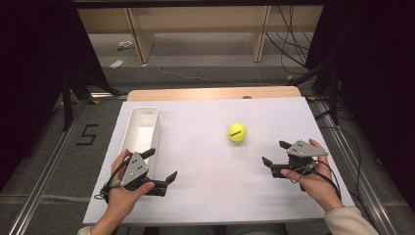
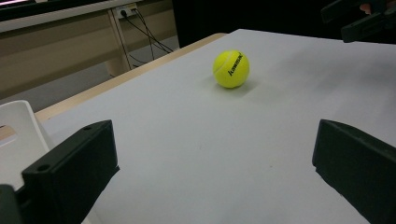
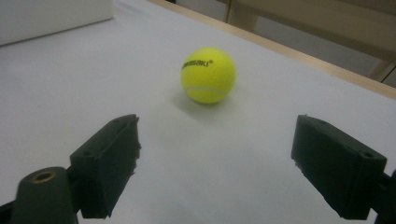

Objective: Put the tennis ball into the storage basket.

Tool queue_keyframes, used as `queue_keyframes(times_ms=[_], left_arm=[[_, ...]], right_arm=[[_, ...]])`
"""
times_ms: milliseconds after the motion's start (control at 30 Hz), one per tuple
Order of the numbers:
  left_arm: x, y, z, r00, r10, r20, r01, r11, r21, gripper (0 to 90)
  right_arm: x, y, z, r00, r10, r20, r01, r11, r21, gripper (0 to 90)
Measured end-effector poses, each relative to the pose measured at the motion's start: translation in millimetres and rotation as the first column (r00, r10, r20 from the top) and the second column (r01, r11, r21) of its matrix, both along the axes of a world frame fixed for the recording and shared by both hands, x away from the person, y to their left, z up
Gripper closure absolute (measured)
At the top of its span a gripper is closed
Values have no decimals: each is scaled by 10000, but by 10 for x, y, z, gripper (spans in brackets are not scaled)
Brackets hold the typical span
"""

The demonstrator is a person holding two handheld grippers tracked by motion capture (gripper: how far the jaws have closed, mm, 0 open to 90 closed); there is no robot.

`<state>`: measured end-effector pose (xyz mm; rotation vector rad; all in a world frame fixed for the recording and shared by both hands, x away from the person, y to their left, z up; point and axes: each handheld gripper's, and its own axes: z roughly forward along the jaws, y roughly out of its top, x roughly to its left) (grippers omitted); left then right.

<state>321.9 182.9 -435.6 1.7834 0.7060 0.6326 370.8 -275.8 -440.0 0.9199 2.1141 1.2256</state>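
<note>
A yellow tennis ball [image 1: 237,132] rests on the white table sheet [image 1: 210,161], right of centre. My right gripper [image 1: 276,152] is open, a short way to the ball's right and nearer the person, with nothing between its jaws. In the right gripper view the ball [image 3: 208,74] lies ahead of my right gripper [image 3: 217,161]. My left gripper [image 1: 160,164] is open at the front left, beside the near end of the white tray [image 1: 132,128]. In the left gripper view the ball [image 2: 231,69] lies far ahead of my left gripper [image 2: 212,165].
The long white tray stands along the sheet's left edge, its corner [image 2: 16,116] at the left. A wooden table edge [image 1: 210,93] runs behind the sheet. Cables and shelf legs lie on the floor beyond. The other gripper [image 2: 359,18] appears top right.
</note>
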Motion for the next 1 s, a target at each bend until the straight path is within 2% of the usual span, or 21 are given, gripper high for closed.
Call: queue_keyframes(times_ms=[300, 1000], left_arm=[[-2, -4, 2, 10000, -37, -4, 37, 10000, 15, 0], [1, -9, 6, 10000, -78, 12, 78, 10000, 11, 0]], right_arm=[[117, 78, 5, 10000, -87, 44, 87, 9999, 70, 159], [281, 261, 2, 10000, -9, -71, 10, 10000, 48, 159]])
